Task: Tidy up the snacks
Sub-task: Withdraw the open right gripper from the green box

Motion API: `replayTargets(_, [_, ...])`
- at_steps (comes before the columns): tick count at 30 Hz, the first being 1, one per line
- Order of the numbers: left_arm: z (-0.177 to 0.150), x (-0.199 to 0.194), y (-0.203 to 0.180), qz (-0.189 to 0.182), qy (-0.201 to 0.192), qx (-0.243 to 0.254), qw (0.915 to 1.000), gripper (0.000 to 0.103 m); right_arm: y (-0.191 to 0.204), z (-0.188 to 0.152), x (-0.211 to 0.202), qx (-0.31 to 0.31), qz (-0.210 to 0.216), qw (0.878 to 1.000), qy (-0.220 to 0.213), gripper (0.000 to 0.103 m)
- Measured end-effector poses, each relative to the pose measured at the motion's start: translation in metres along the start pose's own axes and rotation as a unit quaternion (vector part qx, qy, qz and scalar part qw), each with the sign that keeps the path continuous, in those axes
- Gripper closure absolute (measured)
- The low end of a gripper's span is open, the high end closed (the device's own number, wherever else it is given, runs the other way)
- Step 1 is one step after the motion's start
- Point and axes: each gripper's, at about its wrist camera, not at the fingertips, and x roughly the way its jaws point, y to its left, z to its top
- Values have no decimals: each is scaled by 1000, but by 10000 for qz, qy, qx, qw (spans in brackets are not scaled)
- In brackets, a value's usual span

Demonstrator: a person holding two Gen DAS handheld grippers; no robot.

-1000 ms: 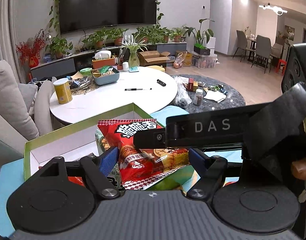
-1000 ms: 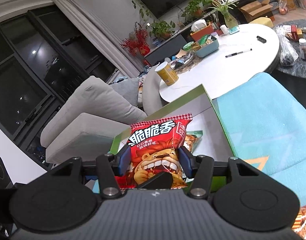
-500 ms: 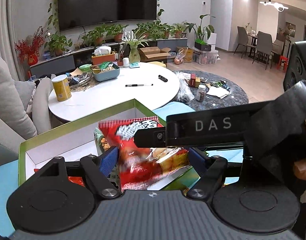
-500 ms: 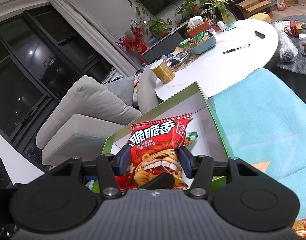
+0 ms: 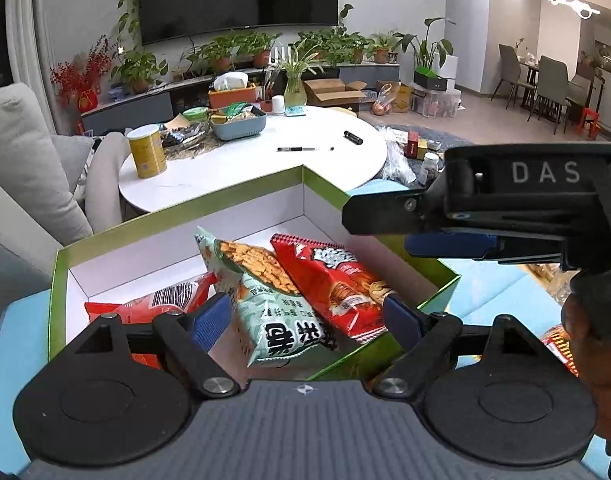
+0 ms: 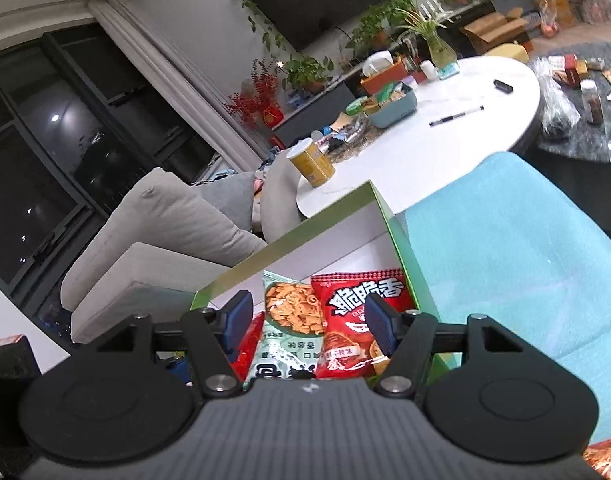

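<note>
A white box with a green rim (image 5: 177,216) (image 6: 305,228) sits on a teal surface. Three bags lie flat in it. A red bag with a barcode (image 5: 161,300) is on the left, a pale green cracker bag (image 5: 265,292) (image 6: 285,320) in the middle, and a red chip bag (image 5: 337,280) (image 6: 357,312) on the right. My left gripper (image 5: 305,322) hovers over the box's near side, jaws opening, with nothing pressed between the pads. My right gripper (image 6: 308,324) (image 5: 389,232) also hangs above the box, jaws opening, and the red chip bag lies loose below them.
Beyond the box is a round white table (image 5: 245,164) with a yellow can (image 5: 147,152), a blue basket (image 5: 237,124) and a pen (image 5: 305,149). A grey sofa (image 6: 165,224) stands to the left. Another snack bag (image 5: 557,344) lies on the teal surface (image 6: 505,260) at right.
The red chip bag has left the right gripper's pads and dropped flat into the box beside the green bag. Both grippers' jaws have spread wider.
</note>
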Motion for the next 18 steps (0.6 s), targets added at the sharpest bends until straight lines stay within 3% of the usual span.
replayTargets(11, [-4,-41,-15,-24,-190,64,9998,19,2,-1,-43,-327,-270,9990,-122,44])
replayTargets(18, [-18,-69,-18,58,-197,32,9998,18,-45,-12,-56,-167,-1094,9938,132,44])
